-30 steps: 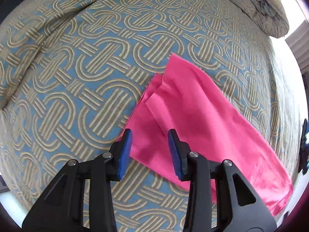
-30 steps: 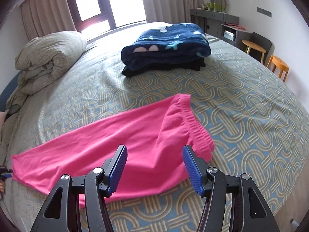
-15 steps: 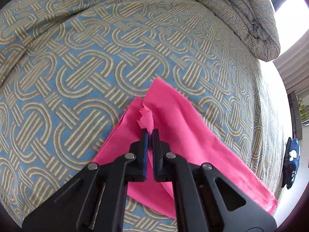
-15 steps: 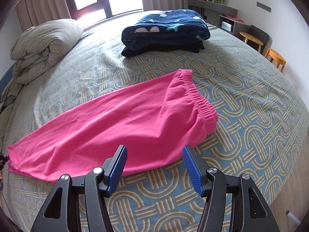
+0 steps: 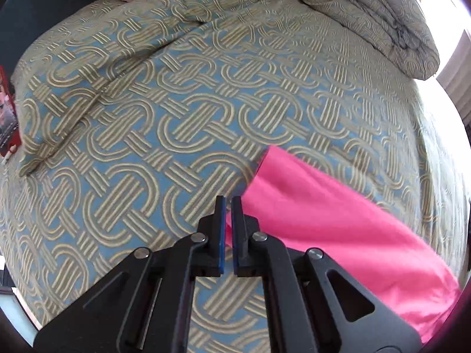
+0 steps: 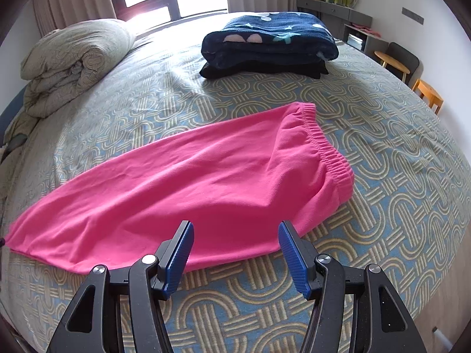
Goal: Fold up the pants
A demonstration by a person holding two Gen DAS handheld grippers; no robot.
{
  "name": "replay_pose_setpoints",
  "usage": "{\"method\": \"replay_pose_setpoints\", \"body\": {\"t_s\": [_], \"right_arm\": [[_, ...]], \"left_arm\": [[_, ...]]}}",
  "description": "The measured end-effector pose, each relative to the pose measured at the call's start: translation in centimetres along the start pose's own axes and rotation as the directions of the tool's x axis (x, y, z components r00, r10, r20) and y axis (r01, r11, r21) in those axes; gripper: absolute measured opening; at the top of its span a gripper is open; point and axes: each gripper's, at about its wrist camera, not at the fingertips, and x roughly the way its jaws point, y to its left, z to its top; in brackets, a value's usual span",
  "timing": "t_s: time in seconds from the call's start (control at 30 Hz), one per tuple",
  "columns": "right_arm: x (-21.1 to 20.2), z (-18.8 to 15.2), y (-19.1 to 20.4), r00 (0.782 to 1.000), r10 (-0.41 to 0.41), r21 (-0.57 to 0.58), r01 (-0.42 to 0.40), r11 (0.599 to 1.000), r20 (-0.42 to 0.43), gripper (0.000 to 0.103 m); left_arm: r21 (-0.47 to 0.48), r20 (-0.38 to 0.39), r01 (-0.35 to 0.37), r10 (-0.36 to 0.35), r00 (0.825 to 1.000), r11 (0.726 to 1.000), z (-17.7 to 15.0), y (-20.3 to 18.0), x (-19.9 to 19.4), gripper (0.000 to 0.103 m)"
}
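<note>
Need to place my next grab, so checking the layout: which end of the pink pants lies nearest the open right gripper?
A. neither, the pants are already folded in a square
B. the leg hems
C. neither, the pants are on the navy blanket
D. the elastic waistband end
D: in the right wrist view the pink pants lie stretched out on the bedspread, with the gathered waistband on the side of the right gripper.
</note>
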Motion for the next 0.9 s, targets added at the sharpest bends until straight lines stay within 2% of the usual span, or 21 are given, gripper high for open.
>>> {"method": "replay_pose_setpoints", "body": {"t_s": [0.1,0.23,0.33,0.37,0.4,0.5,0.6,0.67,0.73,0.77,0.83,0.9], "right_arm": [[-0.3,-0.3,0.3,1.000,0.000,-0.024,0.000,1.000,0.001,0.061],[-0.3,-0.4,-0.1,1.000,-0.026,-0.031,0.026,0.999,0.004,0.061],[0.1,-0.3,-0.7,1.000,-0.005,0.013,0.005,1.000,-0.013,0.061],[0.2,-0.4,-0.8,1.000,0.003,0.022,-0.003,1.000,-0.019,0.061],[0.3,-0.5,-0.9,1.000,0.008,0.026,-0.007,1.000,-0.024,0.061],[0.6,-0.8,-0.9,0.999,0.004,0.019,-0.003,1.000,-0.036,0.061],[0.5,-1.3,-1.4,0.999,0.008,0.027,-0.007,1.000,-0.039,0.061],[0.3,-1.7,-1.9,0.999,0.008,0.027,-0.007,1.000,-0.038,0.061],[0.2,-1.9,-2.4,0.999,-0.014,0.021,0.015,1.000,-0.035,0.061],[0.2,-2.0,-2.7,0.999,-0.023,0.021,0.024,0.999,-0.034,0.061],[0.2,-2.1,-3.6,0.999,-0.030,0.037,0.031,0.999,-0.034,0.061],[-0.1,-2.2,-4.8,0.999,-0.027,0.068,0.029,0.997,-0.021,0.061]], "left_arm": [[-0.038,-0.038,0.020,-0.021,0.999,0.999,-0.7,1.5,0.8,0.004],[-0.069,-0.035,0.024,-0.027,0.999,0.997,-0.9,2.3,0.2,0.006],[-0.075,-0.045,0.050,-0.053,0.998,0.996,-1.6,2.5,-0.6,0.028],[-0.071,-0.048,0.058,-0.062,0.997,0.996,-1.8,2.4,-0.8,0.039],[-0.065,-0.049,0.063,-0.067,0.997,0.996,-2.3,2.2,-1.0,0.047],[-0.052,-0.074,0.086,-0.090,0.993,0.995,-3.6,1.4,-1.5,0.050],[-0.059,-0.089,0.179,-0.184,0.979,0.982,-5.6,0.4,-2.4,0.050],[0.027,-0.090,0.231,-0.228,0.969,0.973,-7.2,-1.8,-3.6,0.050],[0.155,-0.095,0.302,-0.290,0.952,0.941,-9.6,-5.0,-5.4,0.050],[0.216,-0.125,0.366,-0.346,0.930,0.905,-11.2,-7.0,-6.4,0.050],[0.307,-0.206,0.493,-0.449,0.869,0.814,-14.5,-10.9,-7.9,0.050],[0.436,-0.289,0.573,-0.495,0.820,0.694,-18.9,-15.6,-9.8,0.050]]}}
